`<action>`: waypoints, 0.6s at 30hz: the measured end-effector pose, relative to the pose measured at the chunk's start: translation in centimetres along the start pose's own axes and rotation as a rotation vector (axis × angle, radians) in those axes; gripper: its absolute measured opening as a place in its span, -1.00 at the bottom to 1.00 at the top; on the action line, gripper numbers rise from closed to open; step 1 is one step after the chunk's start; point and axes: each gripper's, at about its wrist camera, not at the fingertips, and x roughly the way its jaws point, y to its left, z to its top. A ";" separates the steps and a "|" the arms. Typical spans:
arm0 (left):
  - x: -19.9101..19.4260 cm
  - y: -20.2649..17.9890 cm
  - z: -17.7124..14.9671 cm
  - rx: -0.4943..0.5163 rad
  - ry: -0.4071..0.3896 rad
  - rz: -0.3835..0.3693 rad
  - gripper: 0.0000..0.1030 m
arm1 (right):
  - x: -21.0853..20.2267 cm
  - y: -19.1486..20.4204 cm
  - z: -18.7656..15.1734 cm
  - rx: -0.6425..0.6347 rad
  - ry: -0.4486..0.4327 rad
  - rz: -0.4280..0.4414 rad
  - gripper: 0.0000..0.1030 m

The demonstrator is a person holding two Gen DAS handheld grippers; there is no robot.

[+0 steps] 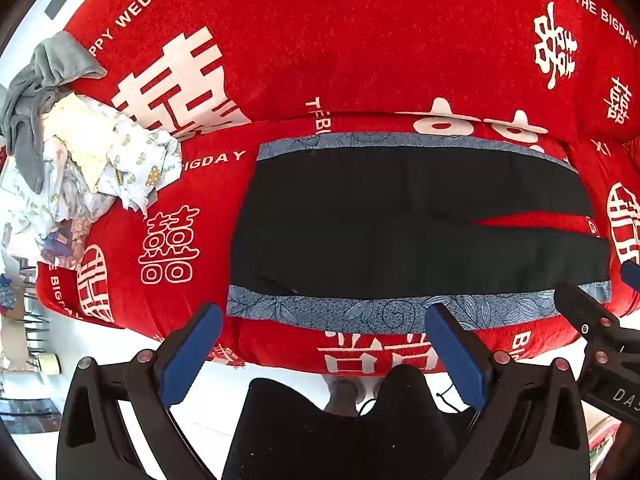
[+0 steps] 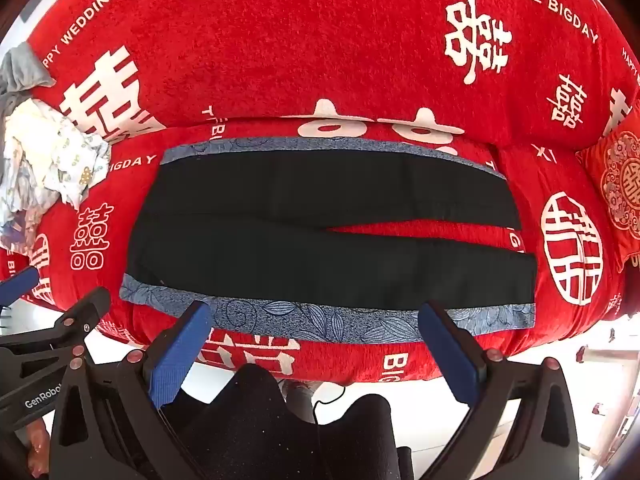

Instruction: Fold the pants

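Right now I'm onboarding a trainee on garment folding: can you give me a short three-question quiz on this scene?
1. True or false: the left gripper holds the black pants.
2. What lies left of the pants? A) a heap of pale and grey laundry B) a basket C) shoes
3. Fill in: the pants' blue floral side stripe nearest the right gripper lies on the ___ cover.

Key: 1 false, both grippers are open and empty; 2 A; 3 red.
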 end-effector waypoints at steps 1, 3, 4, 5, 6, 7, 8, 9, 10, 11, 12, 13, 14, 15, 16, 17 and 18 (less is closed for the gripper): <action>0.0 -0.1 0.0 0.002 0.001 -0.001 0.99 | 0.0 0.0 0.0 0.000 -0.001 -0.003 0.99; -0.1 -0.2 0.0 0.007 0.002 -0.003 0.99 | 0.0 0.0 0.0 -0.001 -0.003 -0.004 0.99; -0.1 -0.3 -0.1 0.010 0.000 -0.003 0.99 | 0.0 0.0 0.0 -0.001 -0.003 -0.005 0.99; -0.2 -0.4 -0.1 0.014 -0.001 -0.004 0.99 | 0.0 0.0 0.0 -0.001 -0.003 -0.006 0.99; -0.3 -0.6 -0.1 0.017 -0.003 -0.005 0.99 | 0.1 0.0 0.0 0.000 -0.003 -0.006 0.99; -0.4 -0.7 -0.1 0.020 -0.005 -0.005 0.99 | 0.1 0.0 0.0 -0.001 -0.002 -0.006 0.99; 0.0 0.0 0.2 -0.009 0.004 -0.005 0.99 | 0.1 -0.1 0.0 -0.001 -0.003 -0.006 0.99; 0.0 0.1 0.4 -0.010 0.004 -0.006 0.99 | 0.1 -0.1 0.0 -0.001 -0.003 -0.005 0.99; 0.1 0.2 0.4 -0.011 0.004 -0.007 0.99 | 0.1 0.0 0.0 -0.001 -0.002 -0.005 0.99; 0.1 0.2 0.4 -0.012 0.005 -0.007 0.99 | 0.1 0.0 0.0 -0.001 -0.002 -0.004 0.99; 0.2 0.2 0.4 -0.013 0.006 -0.010 0.99 | 0.1 0.0 0.0 -0.001 -0.002 -0.004 0.99; 0.2 0.3 0.5 -0.014 0.007 -0.012 0.99 | 0.1 0.0 0.0 -0.001 -0.002 -0.003 0.99; 0.2 0.3 0.5 -0.016 0.008 -0.014 0.98 | 0.2 0.1 0.0 -0.001 -0.002 -0.003 0.99; 0.3 0.4 0.5 -0.017 0.009 -0.015 0.98 | 0.2 0.1 0.1 -0.001 -0.001 -0.003 0.99; 0.3 0.4 0.5 -0.018 0.009 -0.016 0.98 | 0.2 0.1 0.1 -0.001 -0.001 -0.003 0.99; 0.3 0.4 0.6 -0.019 0.009 -0.018 0.98 | 0.2 0.1 0.1 -0.001 -0.001 -0.004 0.99; 0.3 0.5 0.6 -0.019 0.009 -0.020 0.98 | 0.2 0.1 0.1 -0.001 -0.001 -0.004 0.99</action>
